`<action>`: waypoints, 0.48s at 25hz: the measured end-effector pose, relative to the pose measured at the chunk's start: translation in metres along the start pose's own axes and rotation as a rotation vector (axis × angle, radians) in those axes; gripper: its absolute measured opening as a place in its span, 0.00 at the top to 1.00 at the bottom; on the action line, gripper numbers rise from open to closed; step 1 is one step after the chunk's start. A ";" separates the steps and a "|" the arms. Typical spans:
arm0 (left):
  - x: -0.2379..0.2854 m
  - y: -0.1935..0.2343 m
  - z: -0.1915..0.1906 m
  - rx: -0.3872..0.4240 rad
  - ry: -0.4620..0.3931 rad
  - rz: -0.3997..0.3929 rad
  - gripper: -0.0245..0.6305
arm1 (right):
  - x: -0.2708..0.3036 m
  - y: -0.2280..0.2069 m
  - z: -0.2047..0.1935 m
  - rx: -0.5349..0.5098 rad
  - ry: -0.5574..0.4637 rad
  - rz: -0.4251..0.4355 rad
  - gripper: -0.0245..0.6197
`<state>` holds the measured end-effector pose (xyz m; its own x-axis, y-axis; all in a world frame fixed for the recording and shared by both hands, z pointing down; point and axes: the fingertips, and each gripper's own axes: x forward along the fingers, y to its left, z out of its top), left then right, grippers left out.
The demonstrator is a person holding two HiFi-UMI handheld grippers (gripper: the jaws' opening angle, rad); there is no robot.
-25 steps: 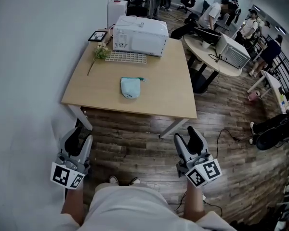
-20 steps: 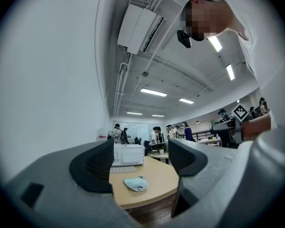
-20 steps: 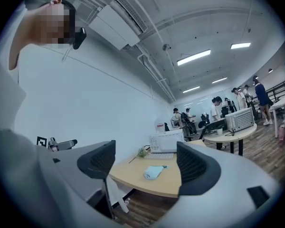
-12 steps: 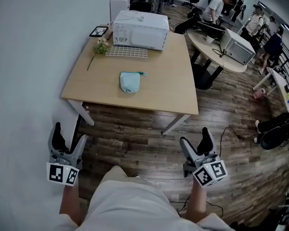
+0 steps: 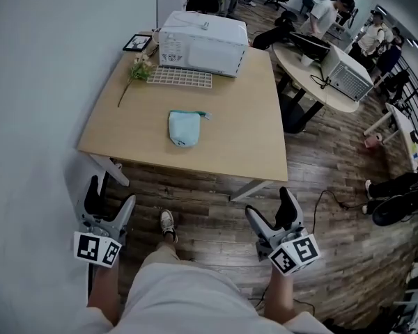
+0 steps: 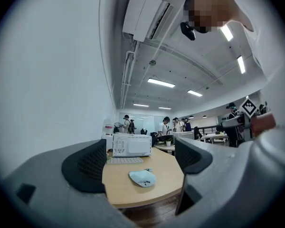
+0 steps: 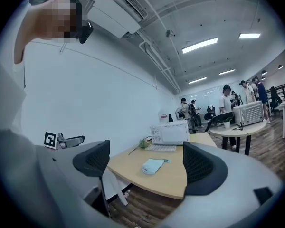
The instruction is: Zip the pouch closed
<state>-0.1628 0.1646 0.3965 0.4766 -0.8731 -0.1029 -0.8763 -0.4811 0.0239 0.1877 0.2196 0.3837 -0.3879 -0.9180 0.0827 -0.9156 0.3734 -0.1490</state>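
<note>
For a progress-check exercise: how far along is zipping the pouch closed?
Done: nothing visible. In hand: nothing; the left gripper and right gripper, jaws just opened, hang empty, short of the table. Left: reach the pouch lying there, grip it, zip it shut.

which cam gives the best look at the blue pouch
The head view: it looks down on the pouch, so its whole outline shows on the table, with a small tab at its upper right. Both gripper views catch it small and flattened, from low down and far off.
</note>
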 end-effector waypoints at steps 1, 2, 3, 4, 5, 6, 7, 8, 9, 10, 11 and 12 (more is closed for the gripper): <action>0.014 0.006 -0.001 -0.004 -0.002 -0.007 0.28 | 0.013 -0.005 0.000 0.010 0.008 0.001 0.25; 0.029 0.013 -0.001 -0.008 -0.005 -0.014 0.28 | 0.028 -0.007 0.000 0.018 0.015 0.005 0.25; 0.044 0.021 0.000 -0.011 -0.007 -0.022 0.28 | 0.044 -0.008 0.003 0.023 0.022 0.013 0.25; 0.058 0.029 0.001 -0.013 -0.008 -0.032 0.28 | 0.062 -0.007 0.006 0.024 0.029 0.024 0.25; 0.074 0.038 0.001 -0.015 -0.008 -0.041 0.28 | 0.080 -0.004 0.009 0.023 0.038 0.037 0.25; 0.090 0.047 0.000 -0.020 -0.006 -0.051 0.28 | 0.098 -0.002 0.013 0.021 0.048 0.047 0.25; 0.107 0.055 -0.002 -0.028 -0.002 -0.062 0.28 | 0.116 -0.001 0.015 0.019 0.058 0.053 0.25; 0.124 0.062 -0.005 -0.040 0.004 -0.075 0.28 | 0.132 -0.002 0.017 0.022 0.068 0.055 0.25; 0.140 0.068 -0.009 -0.052 0.011 -0.093 0.28 | 0.148 -0.004 0.018 0.027 0.077 0.051 0.25; 0.157 0.073 -0.013 -0.060 0.018 -0.115 0.28 | 0.161 -0.006 0.019 0.034 0.087 0.044 0.25; 0.172 0.077 -0.018 -0.063 0.023 -0.139 0.28 | 0.174 -0.010 0.019 0.037 0.096 0.034 0.25; 0.187 0.082 -0.022 -0.064 0.028 -0.161 0.28 | 0.185 -0.014 0.019 0.037 0.103 0.021 0.25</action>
<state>-0.1438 -0.0396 0.4011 0.6128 -0.7859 -0.0828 -0.7828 -0.6181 0.0725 0.1303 0.0418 0.3821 -0.4174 -0.8907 0.1801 -0.9035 0.3854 -0.1877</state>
